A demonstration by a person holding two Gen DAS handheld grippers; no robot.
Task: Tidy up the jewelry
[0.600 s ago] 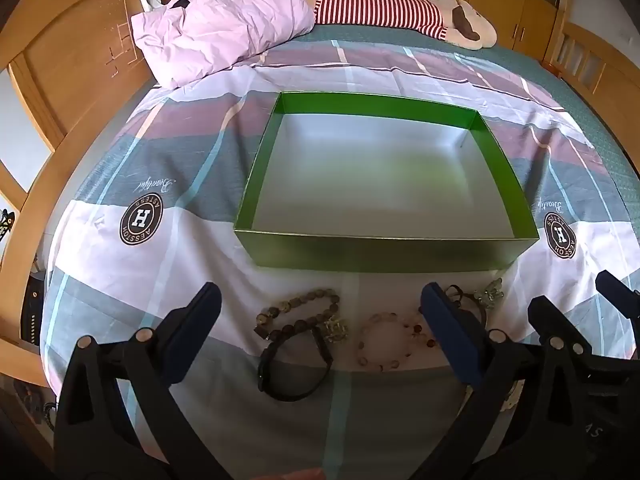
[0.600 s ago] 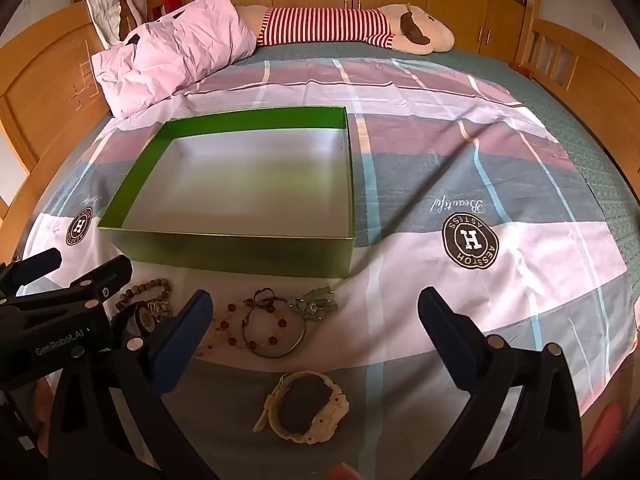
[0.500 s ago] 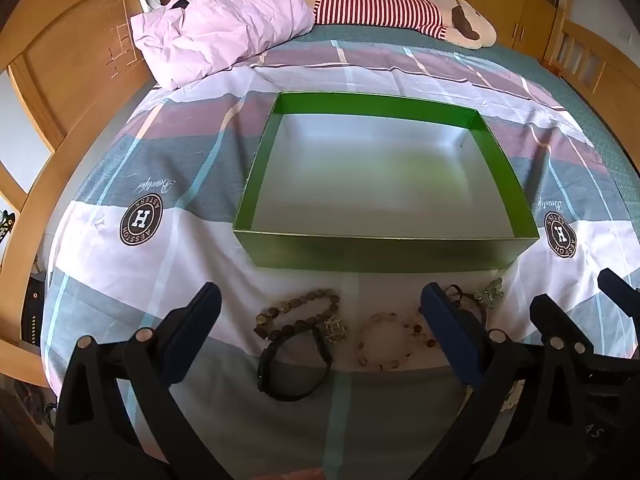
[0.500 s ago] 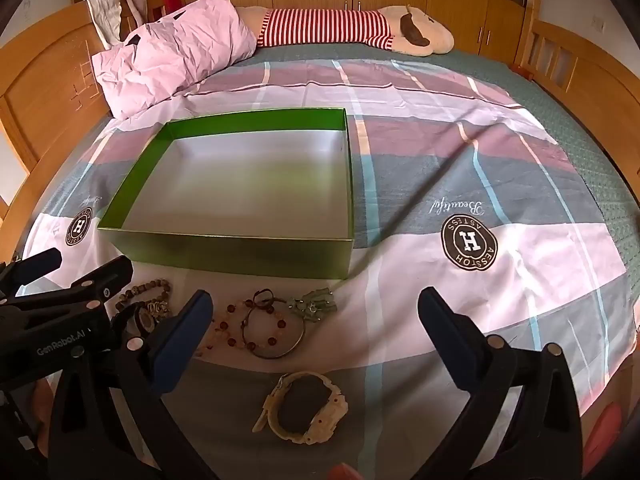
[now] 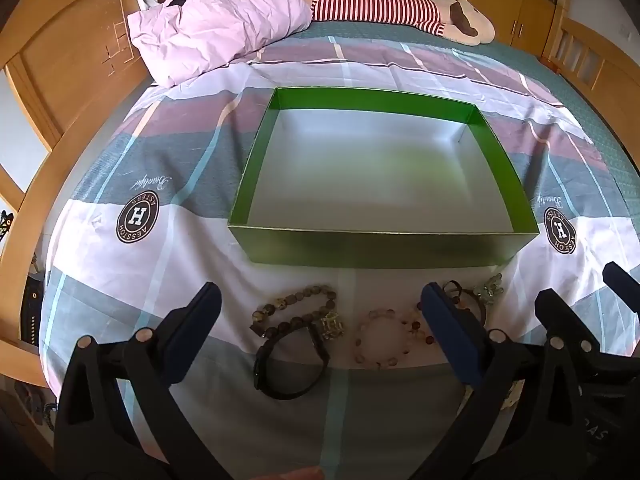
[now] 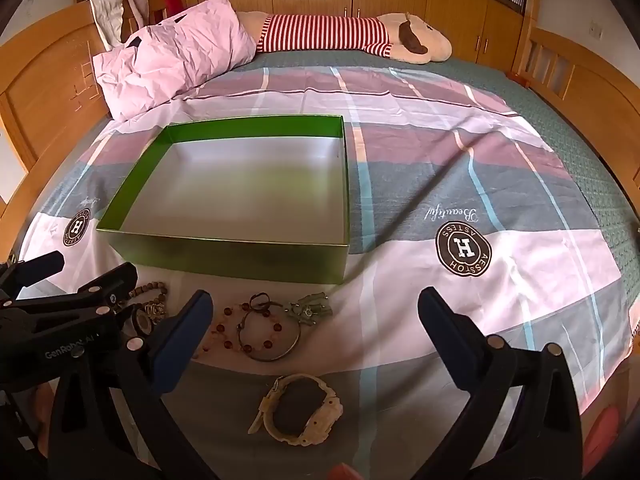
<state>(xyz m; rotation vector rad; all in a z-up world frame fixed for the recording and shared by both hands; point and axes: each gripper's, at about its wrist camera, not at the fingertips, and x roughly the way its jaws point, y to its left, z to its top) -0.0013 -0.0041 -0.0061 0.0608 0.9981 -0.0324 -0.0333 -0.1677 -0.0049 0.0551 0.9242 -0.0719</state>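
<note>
Twice, "AESSTOH" crests (image 6: 463, 249) on bedspread (image 6: 420, 152)

Green box (image 5: 376, 254): card, slight sheen outside, silvery satin lining inside. Bedspread (image 6: 500, 288): soft woven cloth, matt, faintly creased. Pink pillow (image 5: 216, 28): crumpled cotton-like cloth. Striped plush toy (image 6: 332, 34): knit fabric, fuzzy cream head. Bed frame (image 5: 76, 64): varnished wood, smooth, mild gloss. Brown bead bracelet (image 5: 296, 308): mottled stone-like beads, polished. Black band (image 5: 290, 360): matt rubber or plastic. Pale bead bracelet (image 5: 384, 340): translucent glassy beads. Bangle (image 6: 276, 340): thin shiny metal. Cream watch (image 6: 300, 408): matt plastic strap. Gripper fingers (image 6: 448, 332): black hard plastic, dark blue rubbery pads
</note>
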